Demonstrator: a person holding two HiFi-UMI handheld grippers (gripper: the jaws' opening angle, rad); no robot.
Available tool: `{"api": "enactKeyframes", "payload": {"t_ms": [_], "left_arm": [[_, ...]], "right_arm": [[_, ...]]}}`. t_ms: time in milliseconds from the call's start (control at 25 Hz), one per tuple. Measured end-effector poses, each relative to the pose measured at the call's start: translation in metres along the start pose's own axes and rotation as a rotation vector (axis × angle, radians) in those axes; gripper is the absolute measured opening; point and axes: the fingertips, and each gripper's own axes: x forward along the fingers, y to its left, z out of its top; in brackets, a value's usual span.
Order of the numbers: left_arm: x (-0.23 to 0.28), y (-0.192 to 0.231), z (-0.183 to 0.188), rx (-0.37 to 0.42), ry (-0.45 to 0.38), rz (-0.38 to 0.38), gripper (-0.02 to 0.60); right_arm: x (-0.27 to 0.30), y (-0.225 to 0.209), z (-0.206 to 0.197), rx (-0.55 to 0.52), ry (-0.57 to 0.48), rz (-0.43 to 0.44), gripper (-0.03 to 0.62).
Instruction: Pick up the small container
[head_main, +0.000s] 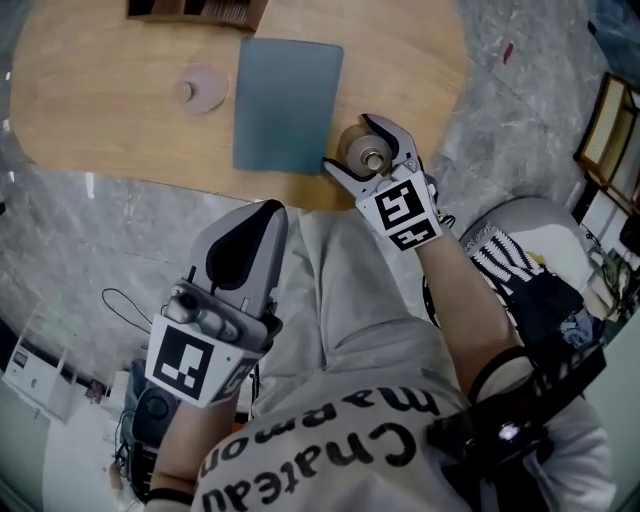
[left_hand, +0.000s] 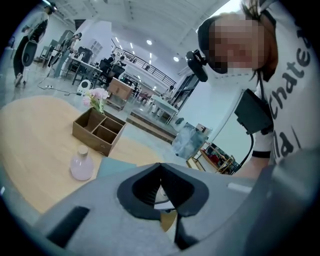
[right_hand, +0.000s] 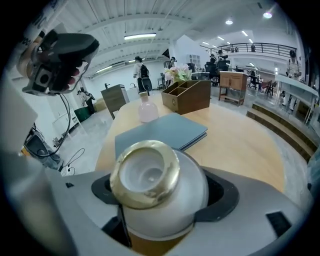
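The small container (head_main: 363, 149) is a round silvery pot with a gold rim and a white inside. My right gripper (head_main: 370, 155) is shut on it at the near edge of the wooden table (head_main: 110, 120). In the right gripper view the container (right_hand: 150, 175) fills the space between the jaws of the right gripper (right_hand: 162, 195), its mouth tilted toward the camera. I cannot tell whether it touches the table. My left gripper (head_main: 245, 248) hangs over the person's lap, off the table. Its jaws are shut with nothing in them, as the left gripper (left_hand: 161, 194) also shows in its own view.
A grey-blue folder (head_main: 287, 103) lies flat just left of the container. A small pink flask (head_main: 203, 90) stands further left. A wooden divided box (head_main: 195, 10) sits at the far edge. Cables and equipment lie on the grey floor (head_main: 80, 260) at the left.
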Motion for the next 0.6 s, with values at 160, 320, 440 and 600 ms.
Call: {"api": "enactKeyframes", "payload": {"t_ms": [160, 320, 440, 600], "left_arm": [[0.002, -0.002, 0.006, -0.003, 0.011, 0.001, 0.015], [0.002, 0.000, 0.010, -0.010, 0.000, 0.012, 0.015], [0.001, -0.002, 0.007, -0.018, 0.011, 0.019, 0.015], [0.000, 0.001, 0.014, -0.004, -0.010, 0.031, 0.015]], "right_arm": [[-0.001, -0.001, 0.000, -0.017, 0.014, -0.001, 0.353], [-0.001, -0.004, 0.001, -0.033, 0.022, -0.011, 0.353], [-0.005, -0.009, 0.000, -0.013, 0.020, -0.032, 0.353], [-0.005, -0.013, 0.002, -0.005, 0.018, -0.061, 0.351]]}}
